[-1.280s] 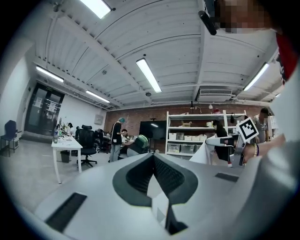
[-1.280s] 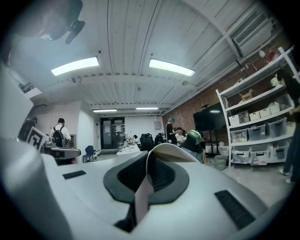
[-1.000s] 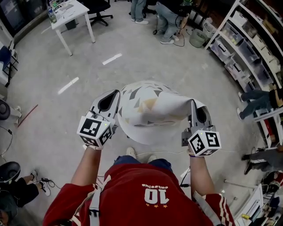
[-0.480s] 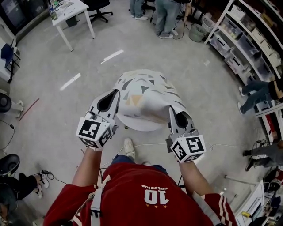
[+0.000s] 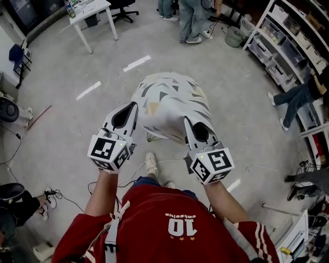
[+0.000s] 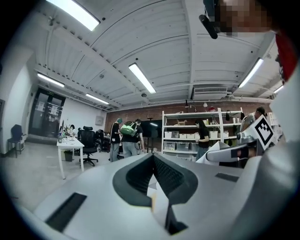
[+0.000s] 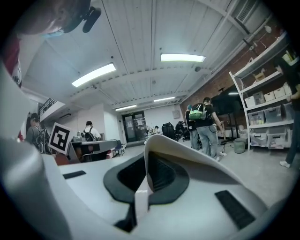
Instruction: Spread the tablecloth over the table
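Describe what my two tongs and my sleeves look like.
The left tongs and right tongs are light grey tapering shells with black padded insides. Each carries a white cube printed with black square markers. The shirt is red, short-sleeved, with white sleeve stripes and a white 10.

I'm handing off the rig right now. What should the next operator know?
Left gripper: shut on an edge of the tablecloth.
Right gripper: shut on another edge.
The cloth hangs bunched between them, held up over the floor.
Done: cloth picked up, gripped by both.
Left: nothing is spread and no table is beneath the cloth. The only one in view is the white table, far off. Probably carry the cloth to a table, draw the grippers apart and lay it flat.
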Available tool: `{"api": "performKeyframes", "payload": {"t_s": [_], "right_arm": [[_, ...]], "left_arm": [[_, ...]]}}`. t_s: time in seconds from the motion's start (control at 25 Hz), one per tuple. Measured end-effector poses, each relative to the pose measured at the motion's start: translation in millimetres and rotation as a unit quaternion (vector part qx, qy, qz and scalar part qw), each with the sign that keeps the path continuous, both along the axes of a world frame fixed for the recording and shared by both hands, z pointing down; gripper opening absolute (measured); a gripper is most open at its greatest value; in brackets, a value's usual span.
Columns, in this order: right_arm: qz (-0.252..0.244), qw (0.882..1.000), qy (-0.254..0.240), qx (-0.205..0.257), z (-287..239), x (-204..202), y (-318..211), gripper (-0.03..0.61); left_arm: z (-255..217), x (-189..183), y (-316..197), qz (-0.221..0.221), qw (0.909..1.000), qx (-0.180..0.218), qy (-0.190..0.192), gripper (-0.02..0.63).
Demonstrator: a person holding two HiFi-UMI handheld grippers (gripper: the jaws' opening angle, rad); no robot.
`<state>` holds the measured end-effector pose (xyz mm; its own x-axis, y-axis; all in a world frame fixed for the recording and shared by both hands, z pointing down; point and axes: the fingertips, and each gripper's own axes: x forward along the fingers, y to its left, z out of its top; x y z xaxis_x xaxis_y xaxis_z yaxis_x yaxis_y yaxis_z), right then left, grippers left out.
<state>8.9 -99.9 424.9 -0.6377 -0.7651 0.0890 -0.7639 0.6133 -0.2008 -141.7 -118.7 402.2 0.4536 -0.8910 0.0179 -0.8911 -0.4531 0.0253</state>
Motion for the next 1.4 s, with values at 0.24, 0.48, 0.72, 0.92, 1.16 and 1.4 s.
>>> {"api": "performKeyframes", "payload": {"t_s": [0.24, 0.48, 0.72, 0.92, 1.16, 1.4], "right_arm": [[-0.024, 1.0, 0.0, -0.008, -11.9, -6.6, 11.2, 0.014], [-0.04, 0.999, -0.002, -0.027, -2.5, -13.0, 16.1, 0.014], [-0.02, 0.998, 0.012, -0.066, 28.8, 1.8, 18.7, 0.014], [0.013, 0.992, 0.028, -0.122, 97.6, 23.4, 10.7, 0.014], [0.031, 0.99, 0.044, -0.132, 165.6, 36.8, 7.9, 0.014], [0.066, 0.987, 0.072, -0.126, 213.8, 73.7, 45.1, 0.018]], "left_arm": [[-22.0, -0.2, 4.8, -0.012, 0.9999, 0.011, -0.003, 0.002], [-24.6, 1.8, -6.2, -0.012, 0.9999, 0.005, -0.003, 0.002], [-26.7, 5.8, -10.9, -0.003, 0.9999, -0.008, -0.007, 0.002], [-10.7, 9.0, -4.1, 0.005, 0.9997, -0.021, -0.012, 0.002], [16.8, 11.2, 9.4, 0.014, 0.9995, -0.025, -0.013, 0.002], [40.4, 12.1, 40.7, 0.01, 0.9994, -0.032, -0.012, 0.002]]}}
